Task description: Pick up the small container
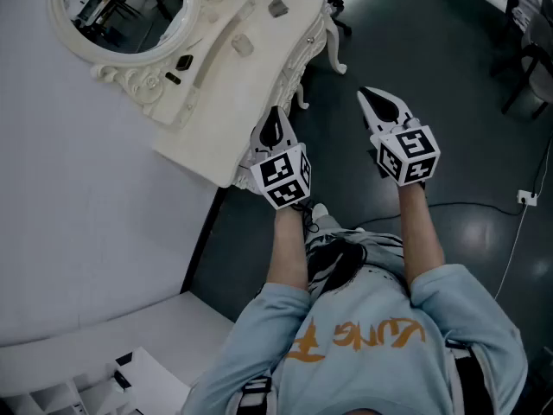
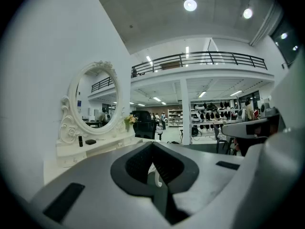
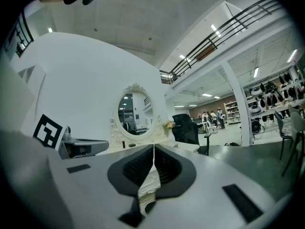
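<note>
A white dressing table (image 1: 216, 119) with an oval mirror (image 1: 121, 7) is standing against a pale wall on a dark grey floor (image 1: 432, 59). Beyond it a big hall is opening out, with a railed gallery and shelving.

I am holding my left gripper (image 1: 275, 121) just over the table's near corner, its fingers clenched tip to tip on nothing. My right gripper (image 1: 373, 98) is hovering beside it over bare floor, also pressed closed and empty.

The small container (image 1: 241, 46), as I am reading it, is the pale little block ahead of my left fingers and slightly to their left. It is sitting on the table top, well apart from them. A greyer little box (image 1: 276, 7) is lying farther ahead, and I am not sure which of the two is meant. Two small black things (image 1: 184, 61) are lying to the container's left, by the mirror's foot.

To do this well, I am planning to open the left fingers before they arrive and come in level and slow. I would straddle the block squarely and close only once both pads are flanking it, so it is not nudged toward the mirror.
</note>
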The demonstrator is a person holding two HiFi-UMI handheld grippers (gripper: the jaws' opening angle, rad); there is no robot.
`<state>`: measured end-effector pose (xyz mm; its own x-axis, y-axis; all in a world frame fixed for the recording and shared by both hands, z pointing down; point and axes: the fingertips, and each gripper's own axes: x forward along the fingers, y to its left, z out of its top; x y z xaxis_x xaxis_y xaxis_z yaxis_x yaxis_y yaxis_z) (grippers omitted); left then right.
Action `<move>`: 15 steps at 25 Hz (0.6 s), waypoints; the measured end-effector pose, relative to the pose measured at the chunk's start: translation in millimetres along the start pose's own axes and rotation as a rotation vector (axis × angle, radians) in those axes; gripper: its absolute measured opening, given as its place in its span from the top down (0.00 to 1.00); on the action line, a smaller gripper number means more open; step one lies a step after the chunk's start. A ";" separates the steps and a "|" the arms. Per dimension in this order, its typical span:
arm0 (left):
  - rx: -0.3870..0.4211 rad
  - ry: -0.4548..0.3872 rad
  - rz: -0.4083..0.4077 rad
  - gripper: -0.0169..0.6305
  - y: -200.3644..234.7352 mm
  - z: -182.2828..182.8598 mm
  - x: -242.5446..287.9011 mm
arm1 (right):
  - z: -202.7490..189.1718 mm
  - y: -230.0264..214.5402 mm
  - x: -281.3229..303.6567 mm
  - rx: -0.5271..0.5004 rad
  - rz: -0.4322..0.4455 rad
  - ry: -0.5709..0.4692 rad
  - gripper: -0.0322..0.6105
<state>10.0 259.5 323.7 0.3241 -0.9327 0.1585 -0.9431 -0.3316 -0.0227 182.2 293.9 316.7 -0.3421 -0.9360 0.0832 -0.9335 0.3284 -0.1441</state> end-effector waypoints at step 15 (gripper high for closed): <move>-0.028 -0.020 0.045 0.94 8.9 7.1 7.3 | 6.5 -1.6 9.7 -0.018 0.041 0.004 0.90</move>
<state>4.4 248.7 317.7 0.2828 -0.9492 0.1378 -0.9583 -0.2858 -0.0019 181.1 283.4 311.3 -0.3802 -0.9213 0.0817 -0.9206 0.3684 -0.1295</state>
